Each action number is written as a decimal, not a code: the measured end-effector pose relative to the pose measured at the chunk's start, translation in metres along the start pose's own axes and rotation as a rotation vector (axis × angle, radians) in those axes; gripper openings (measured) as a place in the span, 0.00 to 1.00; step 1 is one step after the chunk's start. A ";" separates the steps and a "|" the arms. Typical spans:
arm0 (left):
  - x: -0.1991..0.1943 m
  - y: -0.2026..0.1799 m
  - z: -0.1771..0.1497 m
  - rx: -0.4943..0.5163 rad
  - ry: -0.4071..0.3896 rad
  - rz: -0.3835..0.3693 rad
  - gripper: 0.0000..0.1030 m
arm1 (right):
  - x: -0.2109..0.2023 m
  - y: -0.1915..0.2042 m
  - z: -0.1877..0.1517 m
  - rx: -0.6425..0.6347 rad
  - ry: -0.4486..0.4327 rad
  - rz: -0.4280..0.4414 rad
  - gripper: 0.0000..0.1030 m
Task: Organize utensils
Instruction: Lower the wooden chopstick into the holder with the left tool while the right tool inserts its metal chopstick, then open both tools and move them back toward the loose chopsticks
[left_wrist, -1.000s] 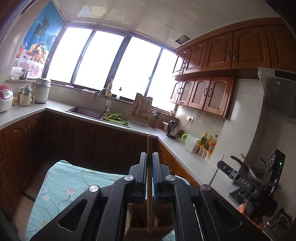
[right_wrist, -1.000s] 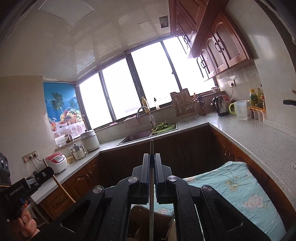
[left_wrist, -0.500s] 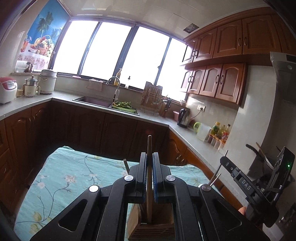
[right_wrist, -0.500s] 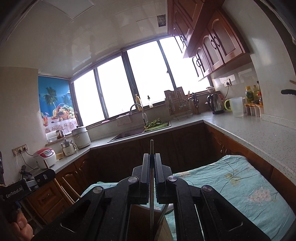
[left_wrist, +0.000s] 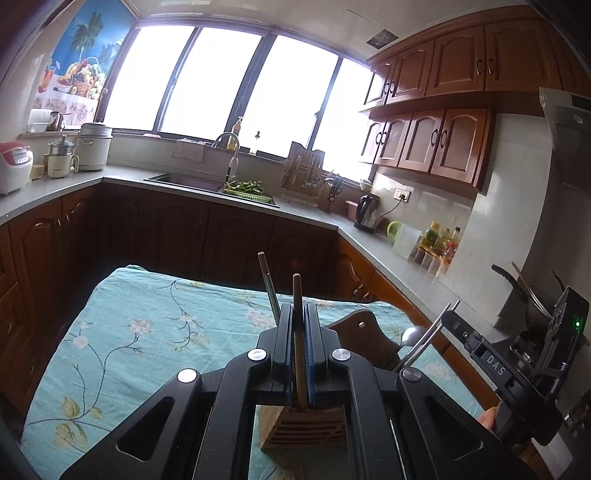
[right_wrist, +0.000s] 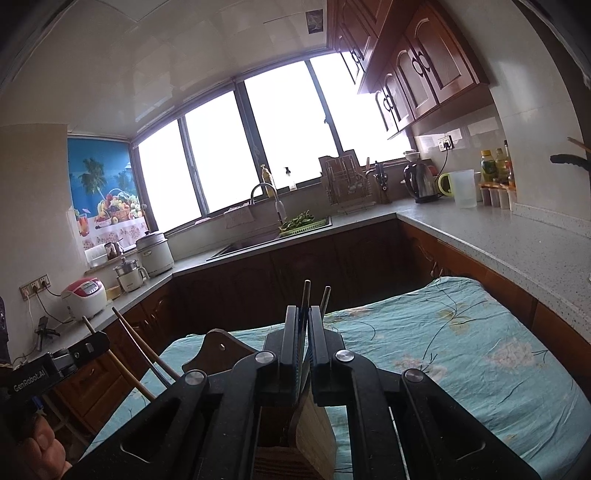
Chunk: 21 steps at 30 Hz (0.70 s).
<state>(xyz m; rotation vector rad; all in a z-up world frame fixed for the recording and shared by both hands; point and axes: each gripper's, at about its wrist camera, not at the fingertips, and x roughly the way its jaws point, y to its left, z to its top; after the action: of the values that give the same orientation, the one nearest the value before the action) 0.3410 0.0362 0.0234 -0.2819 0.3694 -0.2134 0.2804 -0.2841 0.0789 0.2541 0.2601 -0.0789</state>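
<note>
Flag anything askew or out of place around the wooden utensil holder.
Nothing is spilled or damaged. The wooden holder stands upright on the floral cloth. The left tool grips a wooden stick upright over it; the grey utensil beside it leans slightly.

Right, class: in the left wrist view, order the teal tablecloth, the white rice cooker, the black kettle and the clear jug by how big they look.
1. teal tablecloth, by far.
2. white rice cooker.
3. black kettle and clear jug look alike, so unranked; differing distances from the camera make true sizes unsure.
</note>
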 end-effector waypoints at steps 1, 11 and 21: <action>-0.001 0.002 0.000 -0.002 0.003 -0.002 0.03 | 0.001 -0.001 0.001 0.003 0.007 -0.001 0.05; -0.008 0.008 0.007 -0.027 0.042 0.000 0.15 | -0.005 -0.005 0.003 0.031 0.018 0.014 0.25; -0.049 0.014 -0.004 -0.065 0.029 0.044 0.64 | -0.053 -0.013 0.005 0.061 0.014 0.049 0.90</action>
<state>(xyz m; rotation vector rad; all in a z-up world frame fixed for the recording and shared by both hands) 0.2966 0.0607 0.0320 -0.3349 0.4111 -0.1626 0.2290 -0.2950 0.0942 0.3218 0.2650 -0.0363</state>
